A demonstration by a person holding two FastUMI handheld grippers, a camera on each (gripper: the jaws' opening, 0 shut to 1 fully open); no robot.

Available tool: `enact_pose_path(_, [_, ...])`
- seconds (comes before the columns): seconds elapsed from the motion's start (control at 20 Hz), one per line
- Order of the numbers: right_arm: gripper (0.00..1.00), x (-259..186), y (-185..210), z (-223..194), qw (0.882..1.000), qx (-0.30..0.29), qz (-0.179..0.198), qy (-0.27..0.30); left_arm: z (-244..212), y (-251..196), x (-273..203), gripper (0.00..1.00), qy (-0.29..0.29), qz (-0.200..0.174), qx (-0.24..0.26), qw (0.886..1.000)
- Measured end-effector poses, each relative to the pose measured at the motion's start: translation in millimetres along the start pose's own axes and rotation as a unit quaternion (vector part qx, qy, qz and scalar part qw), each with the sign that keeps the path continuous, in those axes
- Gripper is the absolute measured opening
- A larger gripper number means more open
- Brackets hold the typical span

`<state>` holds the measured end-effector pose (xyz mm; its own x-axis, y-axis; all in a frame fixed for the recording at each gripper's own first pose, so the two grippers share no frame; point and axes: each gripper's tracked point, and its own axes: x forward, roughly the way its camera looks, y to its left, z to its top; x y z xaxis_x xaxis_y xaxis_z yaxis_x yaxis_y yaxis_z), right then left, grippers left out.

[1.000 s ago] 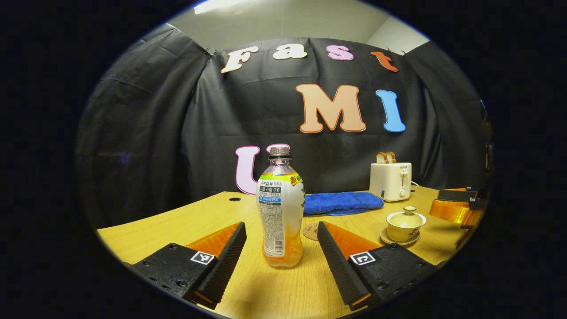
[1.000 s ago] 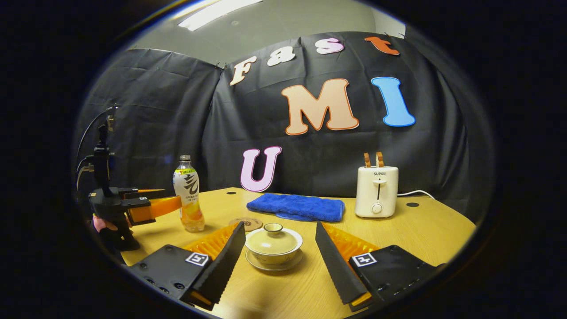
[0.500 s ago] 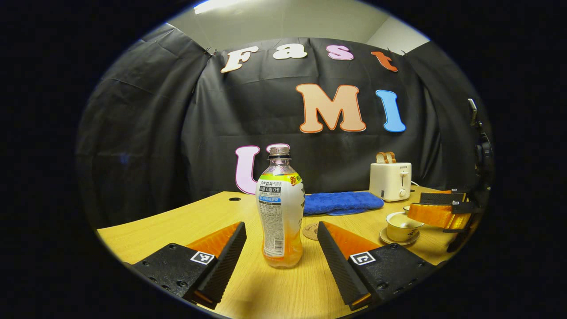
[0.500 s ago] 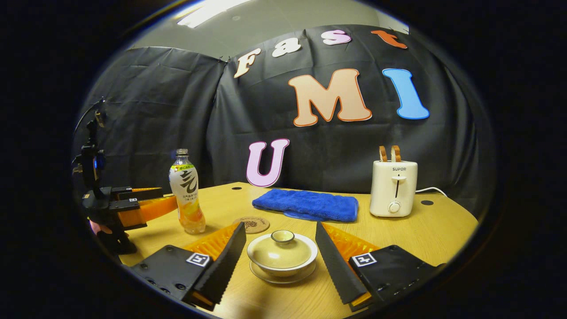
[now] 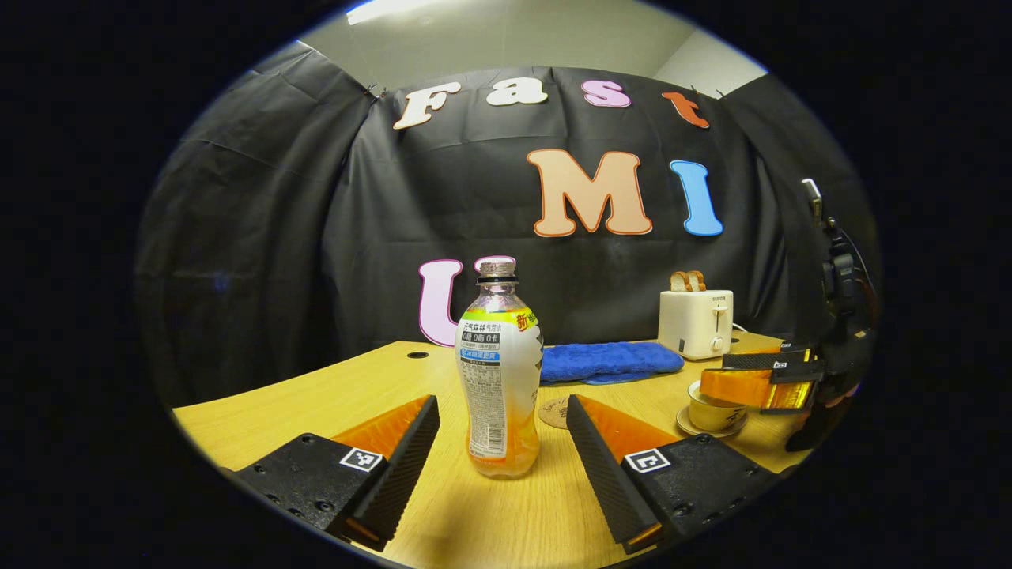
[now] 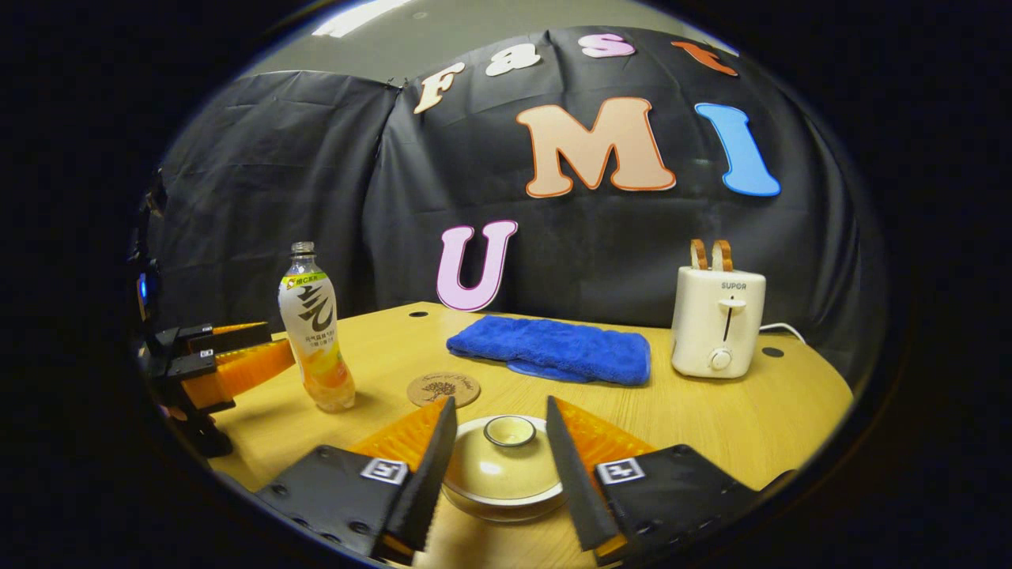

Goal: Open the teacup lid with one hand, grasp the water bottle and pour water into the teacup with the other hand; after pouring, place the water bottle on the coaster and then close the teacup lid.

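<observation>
The teacup (image 6: 504, 474) sits on the table (image 6: 696, 419) with its lid (image 6: 506, 454) on, bracketed by the right tongs (image 6: 500, 466), narrowed but apparently not yet gripping, presumably to lift it. The water bottle (image 5: 500, 371), part-full of orange-tinted liquid, stands upright between the wide left tongs (image 5: 503, 438), the coaster (image 6: 443, 389) bare just beside.
</observation>
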<state>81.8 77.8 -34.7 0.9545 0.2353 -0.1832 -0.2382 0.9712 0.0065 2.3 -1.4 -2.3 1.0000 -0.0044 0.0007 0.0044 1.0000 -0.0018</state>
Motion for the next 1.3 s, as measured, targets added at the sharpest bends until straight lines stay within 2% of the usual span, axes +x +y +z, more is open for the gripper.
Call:
enact_pose_path(0.25, [0.45, 2.0, -0.3, 0.4, 1.000, -0.001, 0.001, 0.002, 0.7, -0.1, -0.9, 0.95, 0.000, 0.000, 0.000, 1.000])
enact_pose_path(0.35, [0.45, -2.7, -2.5, 4.1, 1.000, -0.004, -0.003, -0.001, -0.1, 0.3, -0.2, 0.95, 0.000, 0.000, 0.000, 1.000])
enact_pose_path(0.4, [0.32, 1.8, -4.6, 0.3, 1.000, -0.002, -0.008, 0.000, 0.7, 0.0, 0.3, 0.95, 0.000, 0.000, 0.000, 1.000])
enact_pose_path(0.7, [0.32, -2.4, 2.5, 3.7, 1.000, -0.007, 0.007, -0.009, 0.4, 0.2, -0.2, 0.94, 0.000, 0.000, 0.000, 1.000])
enact_pose_path(0.85, [0.32, -7.6, 1.0, 10.4, 0.999, -0.006, 0.006, -0.031, 0.6, -0.3, 0.0, 0.94, 0.000, 0.000, 0.000, 1.000])
enact_pose_path(1.2, [0.31, -34.9, -8.1, 23.7, 0.996, 0.001, -0.012, -0.089, -0.3, -4.5, 2.4, 0.94, 0.000, -0.012, 0.001, 1.000])
enact_pose_path(1.3, [0.31, -40.0, -11.6, 21.2, 0.996, 0.002, -0.019, -0.088, 0.5, -5.7, 4.2, 0.95, 0.000, -0.016, 0.002, 1.000])
